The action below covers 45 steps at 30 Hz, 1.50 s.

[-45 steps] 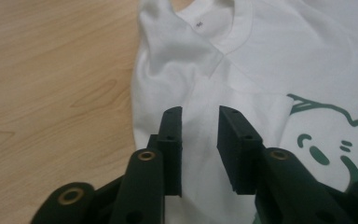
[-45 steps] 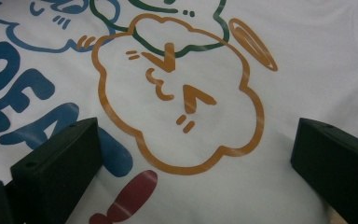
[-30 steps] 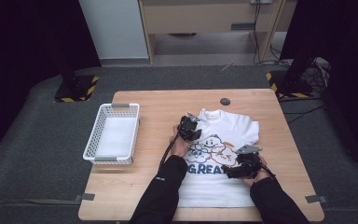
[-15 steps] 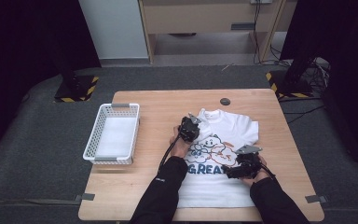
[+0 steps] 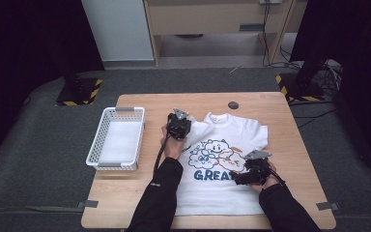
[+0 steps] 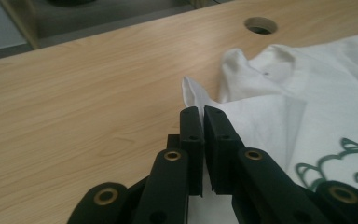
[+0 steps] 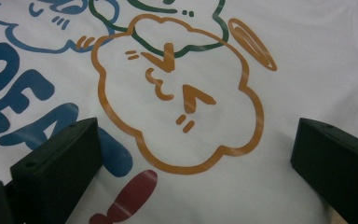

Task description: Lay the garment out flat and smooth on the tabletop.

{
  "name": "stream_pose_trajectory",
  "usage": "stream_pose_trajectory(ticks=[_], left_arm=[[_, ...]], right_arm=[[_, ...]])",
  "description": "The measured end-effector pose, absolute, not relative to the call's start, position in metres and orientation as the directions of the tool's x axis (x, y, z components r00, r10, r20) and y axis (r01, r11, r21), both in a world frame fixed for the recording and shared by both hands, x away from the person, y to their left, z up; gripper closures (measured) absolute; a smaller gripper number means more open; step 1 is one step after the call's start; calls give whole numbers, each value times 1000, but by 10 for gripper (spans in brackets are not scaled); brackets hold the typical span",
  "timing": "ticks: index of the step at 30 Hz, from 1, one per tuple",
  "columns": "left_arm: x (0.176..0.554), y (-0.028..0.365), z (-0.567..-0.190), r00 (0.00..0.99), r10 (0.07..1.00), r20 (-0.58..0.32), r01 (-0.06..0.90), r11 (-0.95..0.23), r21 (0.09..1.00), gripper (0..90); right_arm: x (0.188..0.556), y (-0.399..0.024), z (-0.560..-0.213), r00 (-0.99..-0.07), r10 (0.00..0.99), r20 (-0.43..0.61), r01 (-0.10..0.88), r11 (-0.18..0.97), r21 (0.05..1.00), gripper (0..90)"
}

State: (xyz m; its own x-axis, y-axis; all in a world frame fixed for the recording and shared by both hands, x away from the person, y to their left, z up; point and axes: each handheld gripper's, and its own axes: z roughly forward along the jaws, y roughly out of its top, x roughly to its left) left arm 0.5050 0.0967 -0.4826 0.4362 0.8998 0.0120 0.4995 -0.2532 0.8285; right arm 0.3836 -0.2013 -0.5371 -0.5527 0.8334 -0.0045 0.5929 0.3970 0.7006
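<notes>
White basket (image 5: 117, 143) sat empty-looking at the counter's (image 5: 140, 104) left edge, well apart from the work. My left claw (image 6: 201, 114) was pinched shut on the sleeve tip of the white T-shirt (image 5: 222, 164), fabric poking up between the jaws in the left gripper view. The shirt lay flat, print up, on the counter's middle-right, collar toward the far side near the round cable hole (image 5: 233, 105). My right claw (image 5: 251, 175) sat low over the shirt's right half, jaws spread wide over the orange cloud print (image 7: 177, 93), gripping nothing.

Risks, as I judged them: the pinch held only a thin tip of sleeve, so a quick pull could slip it free; dragging with 1 claw could bunch the shirt since the right claw wasn't pressing it down; the right claw's wide jaws could snag a fold if lowered.

Versus 1 s ago: my left claw had shifted slightly toward the counter's left at the sleeve; my right claw and the basket looked unchanged.
</notes>
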Motion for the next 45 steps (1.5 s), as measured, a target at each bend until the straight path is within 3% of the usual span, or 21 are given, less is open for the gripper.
stream_pose_trajectory(ticks=[8, 16, 21, 23, 30, 34, 41, 45], left_arm=[[502, 146, -486, 290, 956, 54, 551, -213, 807, 865], [503, 154, -510, 251, 963, 97, 616, -237, 751, 858], [503, 155, -515, 230, 967, 108, 658, -236, 715, 738], [500, 155, -512, 243, 967, 76, 661, -222, 717, 703], [486, 131, -504, 367, 926, 88, 576, -301, 760, 562], [485, 114, -514, 424, 903, 72, 586, -334, 738, 528], [488, 107, -528, 436, 898, 61, 605, -343, 718, 515], [490, 113, -528, 416, 904, 101, 596, -355, 720, 497]], right_arm=[[384, -201, -537, -548, 836, -3, 595, 393, 701, 18], [384, -198, -538, -542, 840, -1, 597, 386, 703, 12], [386, -195, -533, -552, 834, -1, 620, 411, 668, 23], [386, -194, -531, -553, 833, -11, 621, 421, 661, 30], [395, -199, -519, -517, 855, -33, 597, 388, 702, 41], [406, -204, -522, -497, 868, -21, 631, 378, 677, 41], [420, -207, -531, -474, 881, -5, 672, 365, 645, 32], [425, -204, -532, -480, 877, -6, 667, 369, 647, 13]])
